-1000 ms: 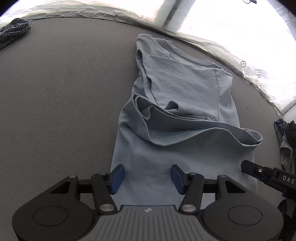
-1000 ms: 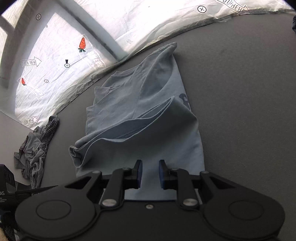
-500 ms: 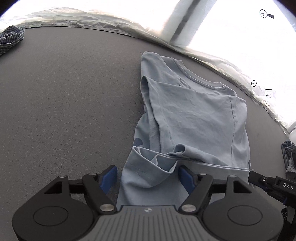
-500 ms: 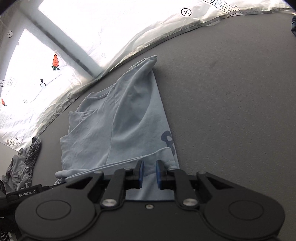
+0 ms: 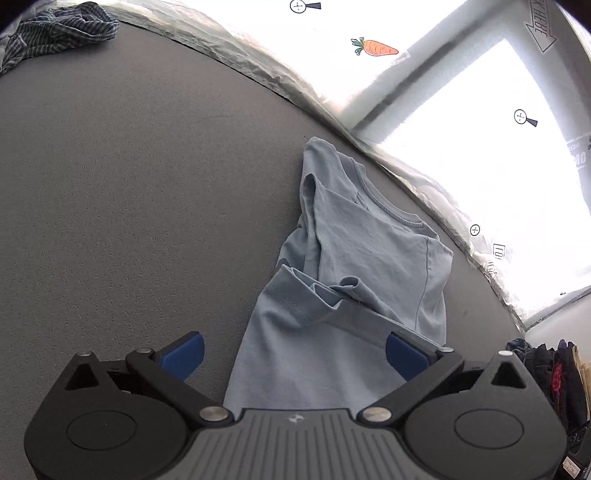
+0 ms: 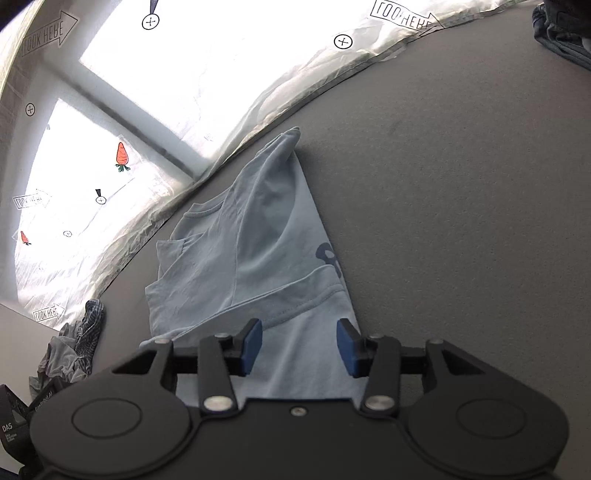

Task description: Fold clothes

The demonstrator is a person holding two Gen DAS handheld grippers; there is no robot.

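The shirt [image 5: 354, 266] lies on the grey surface [image 5: 129, 184], collar toward the window [image 5: 480, 147], its hem doubled up over the body so the hem edge crosses the shirt's middle. The left gripper [image 5: 293, 350] hangs over the shirt's near fold with its jaws spread wide, one pad beside the cloth's edge and one over it, pinching nothing. The right gripper [image 6: 299, 343] sits low over the near fold too, jaws spread and empty.

The step in hand looks like letting go after the bottom-up fold. To do it well, both grippers should lift straight off so no pad drags the top layer. The hem is bunched near the shirt's left side, so that ridge wants flattening before the next fold, with the hem edge squared across the shirt.

The surface is dark grey with a fine grain. Beyond the shirt's collar, crinkled plastic sheeting [image 6: 295, 74] covers the bright window, bearing carrot stickers [image 5: 375, 47] and arrow marks. A checked garment [image 5: 55, 29] lies far left of the shirt, and more clothes [image 6: 70, 350] are heaped off the surface's edge.
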